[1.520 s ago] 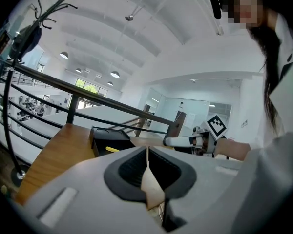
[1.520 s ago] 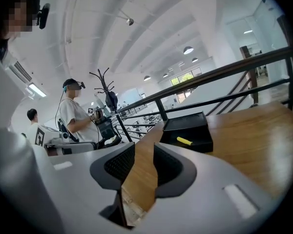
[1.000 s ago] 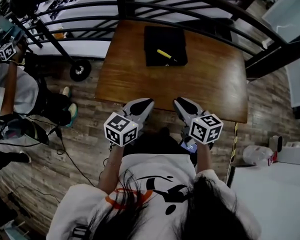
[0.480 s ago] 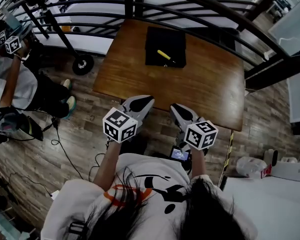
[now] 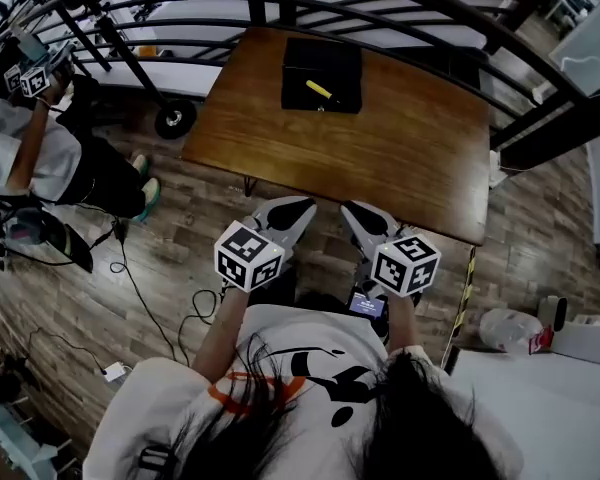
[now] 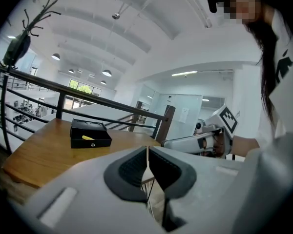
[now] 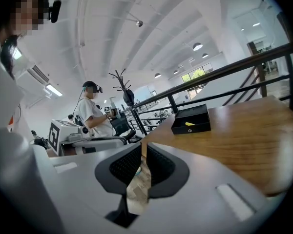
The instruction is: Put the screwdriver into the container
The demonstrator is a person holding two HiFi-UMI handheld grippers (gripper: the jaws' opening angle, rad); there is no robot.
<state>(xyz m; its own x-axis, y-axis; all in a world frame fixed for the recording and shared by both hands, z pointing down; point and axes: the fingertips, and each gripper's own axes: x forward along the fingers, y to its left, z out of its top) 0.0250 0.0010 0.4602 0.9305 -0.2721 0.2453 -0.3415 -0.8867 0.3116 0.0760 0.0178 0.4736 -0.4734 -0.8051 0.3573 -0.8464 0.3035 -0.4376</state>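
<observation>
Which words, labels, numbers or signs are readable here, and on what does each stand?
No text is readable in any view.
Black-and-white marker cube on the left tool, likewise the cube on the right tool: square patterns, no letters.
Small lit screen under the right tool: too small to read.
White sheet on the far wall: too small to read.
Black and orange print on the white shirt: shapes only.
</observation>
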